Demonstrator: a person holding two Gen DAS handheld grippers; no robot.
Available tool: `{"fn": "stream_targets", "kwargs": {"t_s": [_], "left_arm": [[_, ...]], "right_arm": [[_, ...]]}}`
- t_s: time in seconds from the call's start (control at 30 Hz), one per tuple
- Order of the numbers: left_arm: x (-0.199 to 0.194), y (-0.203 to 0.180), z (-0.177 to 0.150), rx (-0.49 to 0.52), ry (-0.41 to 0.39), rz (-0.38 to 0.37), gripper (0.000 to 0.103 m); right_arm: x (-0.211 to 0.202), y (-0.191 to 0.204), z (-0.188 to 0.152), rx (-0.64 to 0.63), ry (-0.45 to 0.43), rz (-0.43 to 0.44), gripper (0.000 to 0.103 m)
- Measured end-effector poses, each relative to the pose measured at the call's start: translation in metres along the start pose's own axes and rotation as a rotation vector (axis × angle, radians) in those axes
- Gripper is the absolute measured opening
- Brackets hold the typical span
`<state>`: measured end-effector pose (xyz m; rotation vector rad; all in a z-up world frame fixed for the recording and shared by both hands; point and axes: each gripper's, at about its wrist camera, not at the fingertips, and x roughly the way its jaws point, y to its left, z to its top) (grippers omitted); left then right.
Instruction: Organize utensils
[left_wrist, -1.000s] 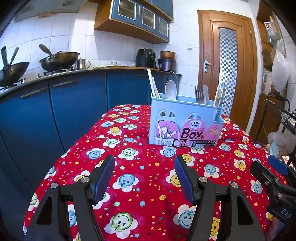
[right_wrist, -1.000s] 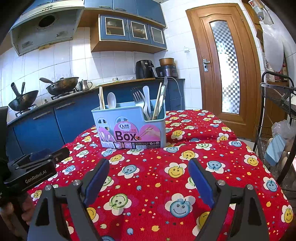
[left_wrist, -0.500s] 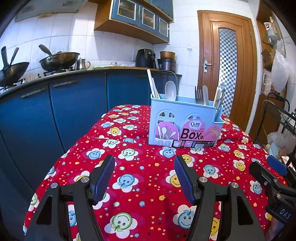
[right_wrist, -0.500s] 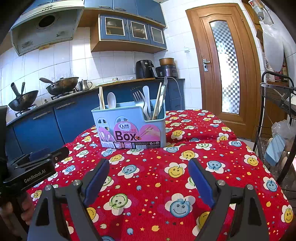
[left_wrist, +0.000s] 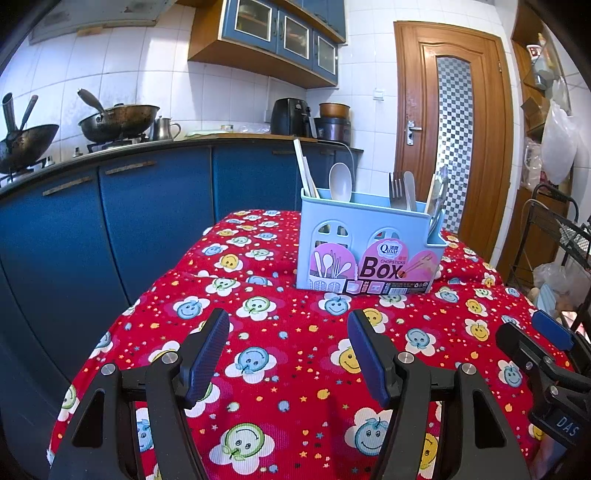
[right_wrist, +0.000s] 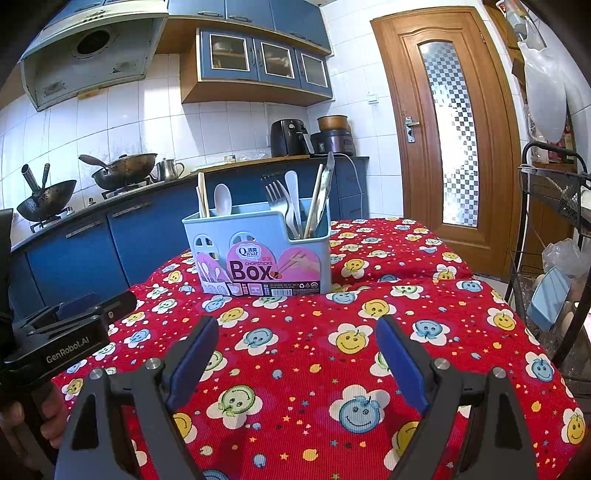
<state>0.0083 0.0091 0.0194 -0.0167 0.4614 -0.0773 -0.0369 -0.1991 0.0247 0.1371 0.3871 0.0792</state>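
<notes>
A light blue utensil box (left_wrist: 369, 240) labelled "Box" stands on the red smiley tablecloth (left_wrist: 295, 350); it also shows in the right wrist view (right_wrist: 258, 254). In it stand chopsticks (left_wrist: 304, 173), a white spoon (left_wrist: 340, 182), a fork (left_wrist: 396, 190) and other utensils (right_wrist: 319, 195). My left gripper (left_wrist: 288, 350) is open and empty above the cloth, short of the box. My right gripper (right_wrist: 295, 358) is open and empty, also short of the box. Each gripper shows at the edge of the other's view.
Blue kitchen cabinets (left_wrist: 147, 221) with woks (left_wrist: 118, 118) on the counter run behind and left of the table. A wooden door (right_wrist: 454, 129) is at the back right. A black wire rack (right_wrist: 554, 240) stands right of the table.
</notes>
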Motion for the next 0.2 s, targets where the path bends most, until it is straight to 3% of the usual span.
{"fn": "stream_targets", "kwargs": {"t_s": [0.2], "left_arm": [[0.0002, -0.0002, -0.0001, 0.001, 0.001, 0.001, 0.068]], "right_arm": [[-0.0001, 0.0002, 0.0001, 0.0, 0.001, 0.001, 0.089]]}}
